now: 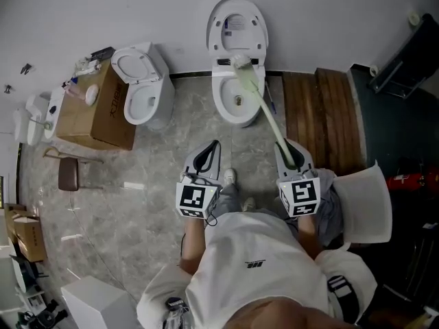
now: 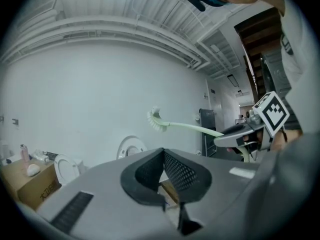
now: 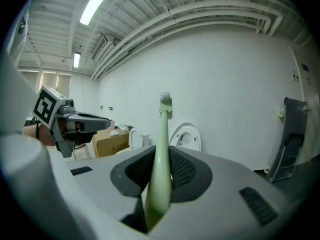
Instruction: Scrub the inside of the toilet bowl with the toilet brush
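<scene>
Two grippers are out in front of the person, above the grey stone floor [image 1: 158, 173]. The right gripper [image 3: 161, 154] is clamped on the toilet brush [image 3: 163, 134]. Its jaws are parted only by the width of the pale green handle, which runs up between the black ribbed pads [image 3: 186, 170] and out past the tips. The grip is at the low end of the handle, with the long curved shaft going forward and up.

The brush head [image 1: 241, 62] sits over the back edge of the toilet bowl [image 1: 221, 103], by the hinge of the raised lid [image 1: 254, 29]. It looks lifted clear of the bowl, since both gripper views show the bristles up against the white wall, but touching or apart is hard to call from the head view. The bristles are not down inside the bowl.

The left gripper [image 2: 163, 153] has its jaws together, pad tips meeting, with nothing between them. It is level with the right gripper, off to the side and well apart from the brush.

A second toilet [image 1: 159, 96] stands left of the first, with a cardboard box [image 1: 103, 118] just beside it. A wooden platform [image 1: 322, 115] lies right of the bowl.
</scene>
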Action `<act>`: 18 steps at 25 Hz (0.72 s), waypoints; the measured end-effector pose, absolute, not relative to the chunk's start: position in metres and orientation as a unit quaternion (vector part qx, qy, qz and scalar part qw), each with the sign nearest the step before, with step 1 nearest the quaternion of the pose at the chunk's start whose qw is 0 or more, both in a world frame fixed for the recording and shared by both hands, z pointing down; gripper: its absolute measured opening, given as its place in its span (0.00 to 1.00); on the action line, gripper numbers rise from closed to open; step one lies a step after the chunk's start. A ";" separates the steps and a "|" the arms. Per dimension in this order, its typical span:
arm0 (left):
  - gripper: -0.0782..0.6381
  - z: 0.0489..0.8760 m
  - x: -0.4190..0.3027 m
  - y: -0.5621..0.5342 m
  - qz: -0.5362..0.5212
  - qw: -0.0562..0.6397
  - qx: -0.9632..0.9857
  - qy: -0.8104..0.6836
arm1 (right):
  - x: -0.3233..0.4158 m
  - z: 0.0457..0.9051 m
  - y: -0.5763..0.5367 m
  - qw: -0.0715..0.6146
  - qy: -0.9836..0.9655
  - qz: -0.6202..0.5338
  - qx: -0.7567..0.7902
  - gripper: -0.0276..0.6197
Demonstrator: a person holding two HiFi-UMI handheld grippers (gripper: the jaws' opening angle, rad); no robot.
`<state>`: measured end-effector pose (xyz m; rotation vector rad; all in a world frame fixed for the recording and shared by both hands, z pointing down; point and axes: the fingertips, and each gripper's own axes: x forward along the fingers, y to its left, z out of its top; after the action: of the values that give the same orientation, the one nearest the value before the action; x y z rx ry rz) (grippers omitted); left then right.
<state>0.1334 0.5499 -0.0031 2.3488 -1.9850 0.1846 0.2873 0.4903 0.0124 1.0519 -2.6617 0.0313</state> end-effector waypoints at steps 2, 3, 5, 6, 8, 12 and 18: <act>0.12 0.000 0.125 0.538 0.059 0.031 0.763 -0.643 | 0.278 0.015 0.479 0.140 -0.920 0.010 0.365 0.14; 0.12 0.001 0.120 0.532 0.059 0.032 0.764 -0.642 | 0.272 0.017 0.473 0.142 -0.920 0.010 0.366 0.14; 0.12 0.004 0.110 0.519 0.058 0.034 0.766 -0.639 | 0.262 0.020 0.461 0.145 -0.918 0.012 0.368 0.14; 0.12 0.005 0.105 0.513 0.059 0.035 0.767 -0.638 | 0.256 0.021 0.455 0.146 -0.918 0.013 0.369 0.14; 0.12 0.008 0.094 0.499 0.059 0.038 0.769 -0.635 | 0.244 0.023 0.441 0.148 -0.917 0.013 0.370 0.14; 0.12 0.011 0.071 0.468 0.062 0.041 0.775 -0.627 | 0.219 0.024 0.412 0.153 -0.915 0.014 0.374 0.14; 0.12 0.012 0.028 0.425 0.067 0.041 0.781 -0.619 | 0.176 0.025 0.377 0.163 -0.910 0.018 0.382 0.14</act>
<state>0.0279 0.4251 0.0122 2.3934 -1.8962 0.2039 0.1764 0.3769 0.0249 1.0884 -2.5943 0.0525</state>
